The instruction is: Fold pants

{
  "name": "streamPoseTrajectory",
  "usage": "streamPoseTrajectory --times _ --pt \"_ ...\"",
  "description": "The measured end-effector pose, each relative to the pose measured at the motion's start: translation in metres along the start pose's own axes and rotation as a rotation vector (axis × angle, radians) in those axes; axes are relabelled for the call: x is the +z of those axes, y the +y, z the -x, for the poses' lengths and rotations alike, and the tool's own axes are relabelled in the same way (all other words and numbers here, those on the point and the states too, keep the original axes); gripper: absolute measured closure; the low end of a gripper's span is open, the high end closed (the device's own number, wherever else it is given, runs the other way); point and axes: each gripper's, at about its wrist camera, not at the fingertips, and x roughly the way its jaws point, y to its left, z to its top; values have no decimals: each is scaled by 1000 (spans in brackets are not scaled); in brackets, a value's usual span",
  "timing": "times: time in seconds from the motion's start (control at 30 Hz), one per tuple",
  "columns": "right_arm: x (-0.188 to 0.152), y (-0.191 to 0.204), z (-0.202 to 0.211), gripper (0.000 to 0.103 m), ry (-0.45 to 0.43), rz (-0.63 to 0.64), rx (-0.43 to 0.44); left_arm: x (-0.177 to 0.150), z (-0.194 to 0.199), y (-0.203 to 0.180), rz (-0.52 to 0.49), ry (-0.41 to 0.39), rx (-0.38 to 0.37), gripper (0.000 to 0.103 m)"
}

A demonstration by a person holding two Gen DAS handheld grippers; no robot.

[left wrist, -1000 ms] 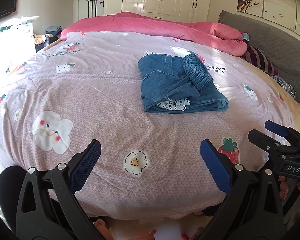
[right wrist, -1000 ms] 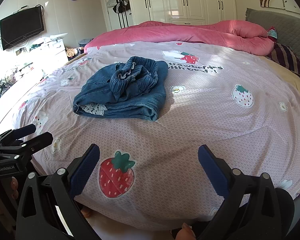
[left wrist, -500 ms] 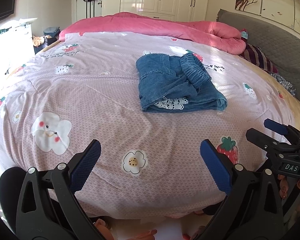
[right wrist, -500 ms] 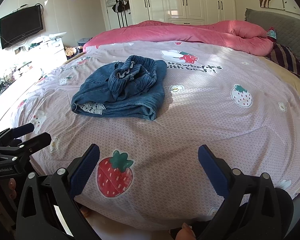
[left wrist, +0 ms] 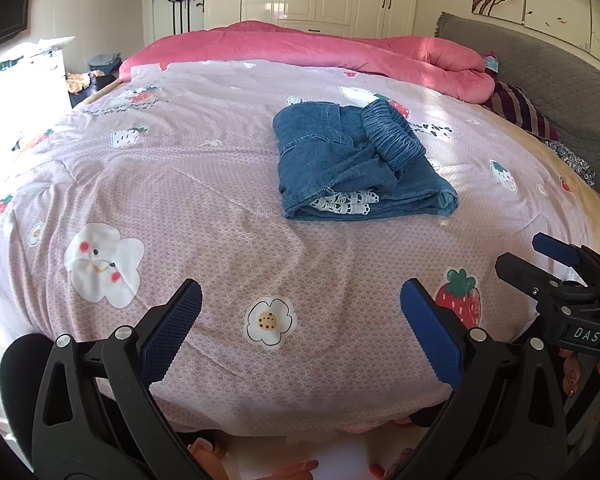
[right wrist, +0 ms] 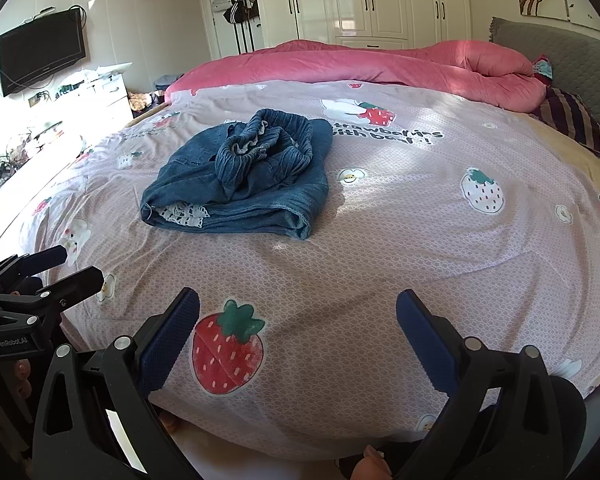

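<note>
Two tools released, drawn a little further back from the folded pants.

The left tool (left wrist: 300, 312) and right tool (right wrist: 298, 316) hang empty at the near edge of the bed (left wrist: 204, 208), blue ribbed pads spread wide; the pants (left wrist: 352, 164) now lie slightly farther off, suggesting folding is done. The denim forms a thick soft rectangle, gathered elastic waistband (right wrist: 260, 148) uppermost, white lace trim (left wrist: 344, 202) peeking from its near edge.

Black plastic tongs (left wrist: 300, 336) with blue textured pads (left wrist: 171, 332), silver screws (left wrist: 123, 333); the other's (left wrist: 556, 258) label apparently reads "DAS".
</note>
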Motion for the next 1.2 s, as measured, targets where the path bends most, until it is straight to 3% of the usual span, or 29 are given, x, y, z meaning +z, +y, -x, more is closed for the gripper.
streamPoseTrajectory --times 0.97,1.1,1.2 --pt "7 -16 -18 5 25 -37 -34 1 -14 0 -24 14 38 10" --pt "11 -25 -20 5 23 -47 -46 4 -14 4 8 10 12 10" --pt "18 -42 -21 5 14 -77 -72 15 -12 17 21 13 -94 10"
